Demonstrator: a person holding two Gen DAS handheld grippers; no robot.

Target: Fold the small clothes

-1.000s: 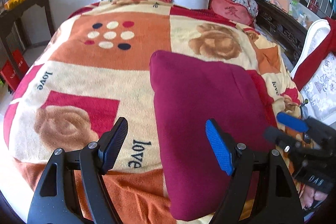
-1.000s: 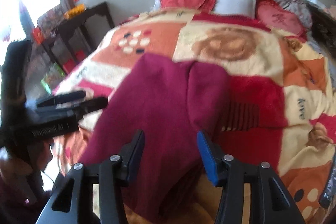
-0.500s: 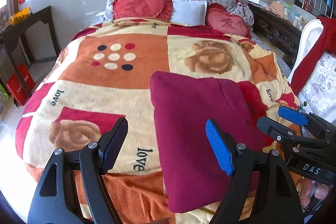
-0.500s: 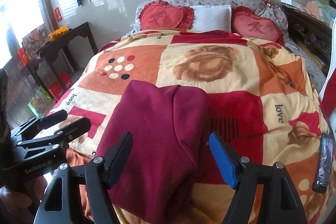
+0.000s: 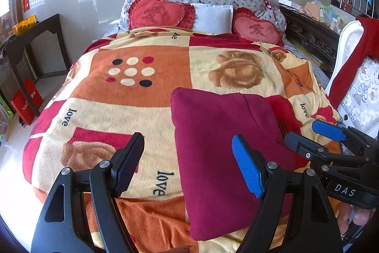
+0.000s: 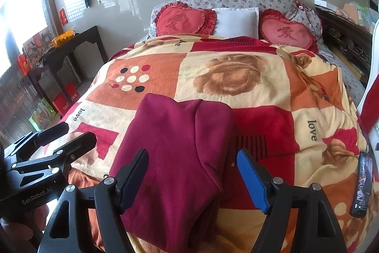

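Observation:
A dark red garment (image 5: 220,146) (image 6: 180,146) lies folded into a thick oblong near the foot of the bed, on a patterned orange and cream blanket (image 5: 132,91) (image 6: 260,91). My left gripper (image 5: 188,165) hovers open above the garment's left edge, with nothing between its fingers. My right gripper (image 6: 193,172) hangs open over the garment's near right part, its pads clear of the cloth. Each gripper shows in the other's view: the right gripper (image 5: 315,139) beside the garment's right side, the left gripper (image 6: 66,139) at its left.
Heart-shaped red cushions (image 5: 161,12) and a white pillow (image 5: 212,17) lie at the head. A phone (image 6: 362,184) rests on the blanket at the right edge. A dark side table (image 5: 35,32) stands left of the bed, a white chair with red cloth (image 5: 350,77) on the right.
Both grippers have risen and drawn back from the garment, so more of the bed shows. The right gripper's jaws have spread wider. The garment stays flat on the blanket.

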